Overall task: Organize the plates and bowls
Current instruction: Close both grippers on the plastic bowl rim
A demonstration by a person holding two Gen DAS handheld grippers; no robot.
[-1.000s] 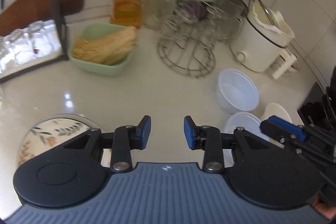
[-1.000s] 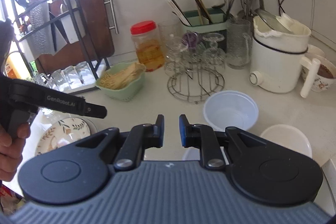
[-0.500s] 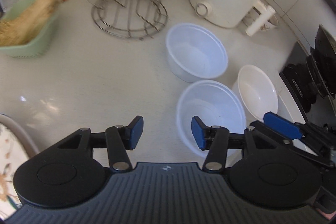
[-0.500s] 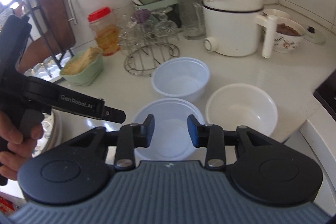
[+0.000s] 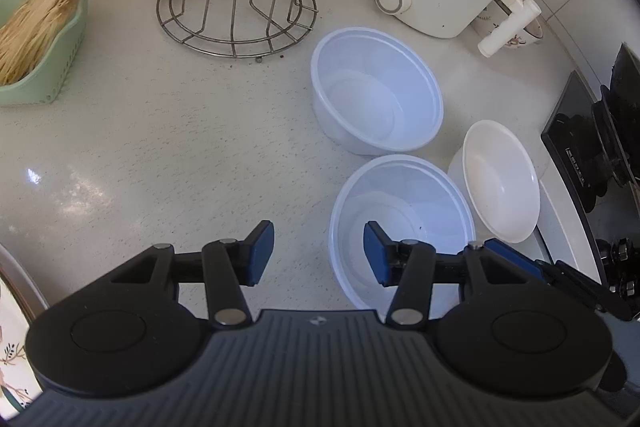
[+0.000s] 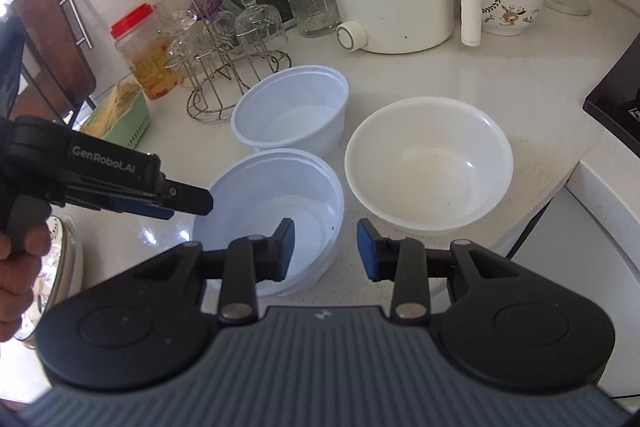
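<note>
Over the upright near bowl [image 5: 404, 211], left gripper [image 5: 319, 254] and right gripper [image 6: 325, 250] fingers spread

The left gripper [image 5: 319, 253] is held above the counter with its jaws spread wide, the blue pads [image 5: 260, 247] facing each other across a broad gap and nothing between them. In the right wrist view the same tool reaches in from the left side, its dark body level and its tip pointing rightward, gripped at the handle by the person's left hand [image 6: 18, 259], whose fingers curl around the grip. The right gripper [image 6: 325, 249] is likewise parted, both blue-padded fingers [image 6: 367, 251] extended forward and empty, tilted downward toward the counter's front edge.
</note>
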